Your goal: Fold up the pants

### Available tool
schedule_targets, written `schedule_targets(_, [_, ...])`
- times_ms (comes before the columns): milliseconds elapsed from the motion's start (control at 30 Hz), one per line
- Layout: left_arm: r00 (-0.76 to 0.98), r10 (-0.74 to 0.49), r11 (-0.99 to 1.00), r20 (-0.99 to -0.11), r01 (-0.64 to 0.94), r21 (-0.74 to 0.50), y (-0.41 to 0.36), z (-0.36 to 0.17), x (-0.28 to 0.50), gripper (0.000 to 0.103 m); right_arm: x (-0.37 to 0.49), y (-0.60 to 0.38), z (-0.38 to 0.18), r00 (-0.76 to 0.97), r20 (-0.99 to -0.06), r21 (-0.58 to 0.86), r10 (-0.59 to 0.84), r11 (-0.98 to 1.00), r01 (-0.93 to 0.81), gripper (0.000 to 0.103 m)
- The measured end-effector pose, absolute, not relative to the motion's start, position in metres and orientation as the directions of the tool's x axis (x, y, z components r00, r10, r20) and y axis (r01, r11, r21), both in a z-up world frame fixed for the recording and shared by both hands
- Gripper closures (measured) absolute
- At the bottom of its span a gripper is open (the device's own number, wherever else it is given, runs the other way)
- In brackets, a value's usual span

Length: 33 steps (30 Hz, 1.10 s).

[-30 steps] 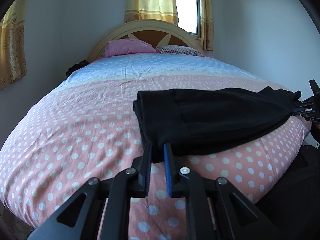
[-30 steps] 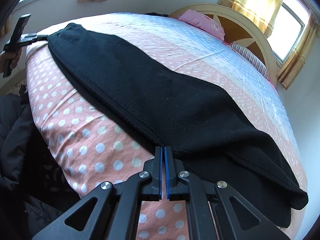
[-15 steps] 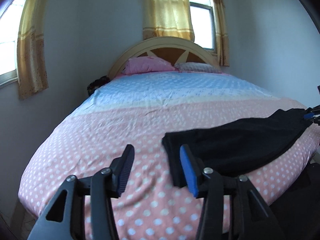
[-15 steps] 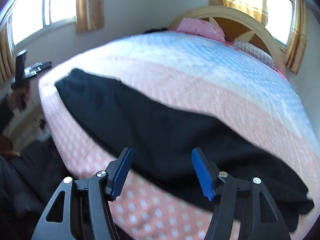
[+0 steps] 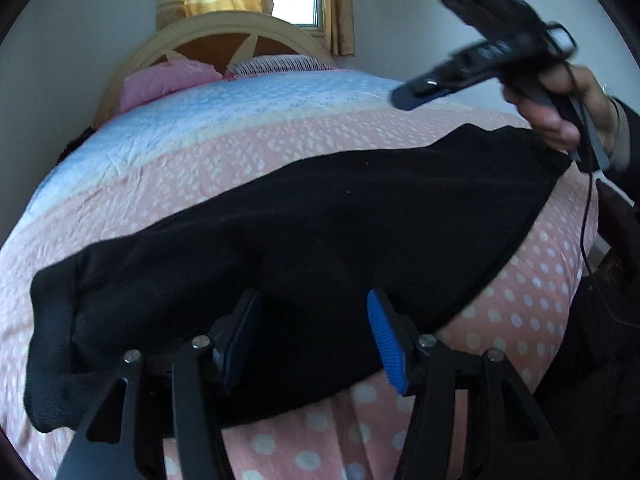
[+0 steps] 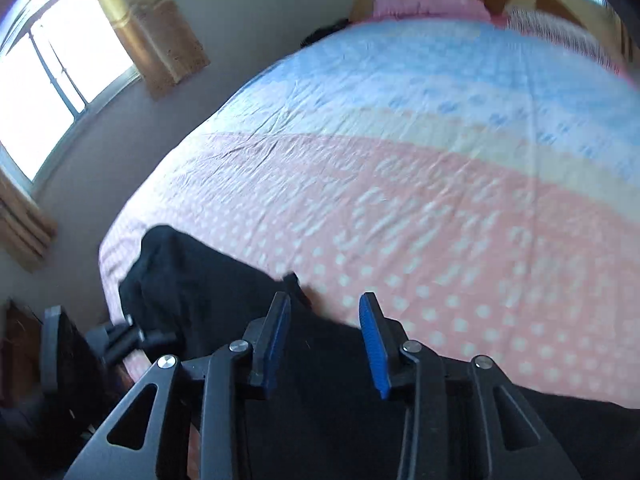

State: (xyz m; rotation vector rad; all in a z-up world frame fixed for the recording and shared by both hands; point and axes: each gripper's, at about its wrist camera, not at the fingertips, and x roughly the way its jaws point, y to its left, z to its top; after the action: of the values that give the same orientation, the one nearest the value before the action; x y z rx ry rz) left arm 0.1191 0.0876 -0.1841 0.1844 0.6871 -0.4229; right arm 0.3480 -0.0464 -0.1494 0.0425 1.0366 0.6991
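pants (image 5: 320,232) are laid lengthwise across the left gripper (image 5: 314,332), whose jaws are held apart, empty; the right gripper (image 6: 324,336) is closing, nothing pinched.

Black pants (image 5: 320,216) lie folded lengthwise along the near edge of the bed (image 5: 240,148). The left gripper (image 5: 314,328) hangs over them, jaws apart, pads off the cloth. Above the bed's right corner, a hand (image 5: 560,104) holds the right gripper (image 5: 416,94).

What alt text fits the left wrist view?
Black pants lie across a pink dotted bed, with the open left gripper over their near edge. At upper right a hand holds the right gripper above the bed.
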Motion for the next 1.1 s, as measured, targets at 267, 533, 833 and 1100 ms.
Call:
schedule_targets(267, [0.648,-0.386,0.877,-0.656,0.479,-0.043,0.096,-0.185,0.110,0.043,0.388,-0.011,-0.202,0.098,-0.784,0.550,0.613,0.760,-0.346,0.090])
schedule_targets(533, [0.660,-0.393,0.875,-0.640,0.482,-0.041,0.095,-0.184,0.104,0.043,0.384,-0.022,-0.188,0.214,-0.731,0.573,0.647,0.754,-0.322,0.102])
schedule_targets(833, [0.665,-0.391,0.877,-0.636,0.480,-0.037,0.096,-0.187,0.114,0.043,0.387,-0.018,-0.203,0.233,-0.772,0.498,0.591,0.791,-0.355,0.101])
schedule_targets(1100, [0.710,-0.379,0.877,-0.593,0.480,0.013,0.079,-0.167,0.099,0.033,0.328,-0.127,-0.157,0.371,-0.668,0.568,0.645,0.764,-0.306,0.052])
